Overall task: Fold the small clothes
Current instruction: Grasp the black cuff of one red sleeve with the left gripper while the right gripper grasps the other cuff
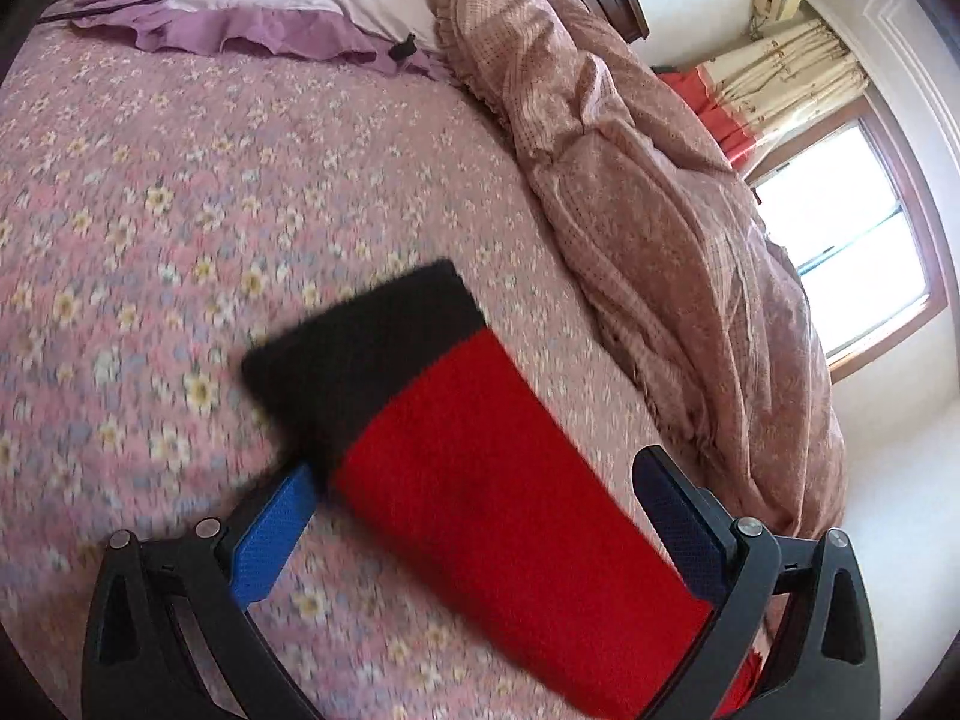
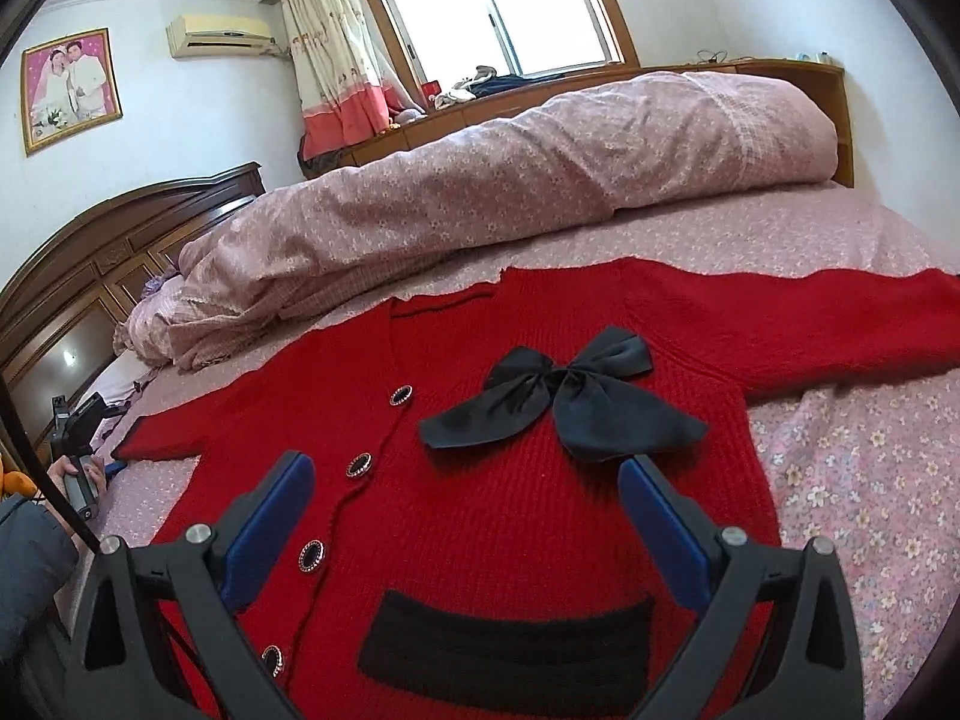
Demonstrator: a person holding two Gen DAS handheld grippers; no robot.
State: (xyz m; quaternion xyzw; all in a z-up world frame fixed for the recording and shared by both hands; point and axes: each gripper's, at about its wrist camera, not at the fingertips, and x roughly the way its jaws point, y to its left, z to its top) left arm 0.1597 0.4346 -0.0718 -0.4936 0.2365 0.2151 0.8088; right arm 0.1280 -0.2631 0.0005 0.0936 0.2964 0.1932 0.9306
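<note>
Item: red knitted cardigan (image 2: 528, 510), spread front-up on the flowered bedsheet (image 2: 858, 480), near the rolled quilt (image 2: 480, 192).
Fittings: black bow (image 2: 561, 402) on the chest; jewelled buttons (image 2: 359, 466) down the placket; black pocket band (image 2: 510, 636) near the hem.
Orientation: body's long axis ran from hem, nearest the right camera, away to the neckline; sleeves lay crosswise, one out to the right, one to the left.
Left sleeve (image 1: 510, 480): pointed cuff-first away from the left camera, black cuff (image 1: 366, 342) at the far end.
Left gripper (image 1: 474, 480): jaws spread, straddling the sleeve, not pinching it; view blurred.
Right gripper (image 2: 468, 480): jaws apart, holding nothing, hovering over the lower front.
Step judged: folding a sleeve across the body.
Handling advice: close on the sleeve near the cuff, lift it low, carry it flat across the chest, and avoid crushing the bow.
</note>
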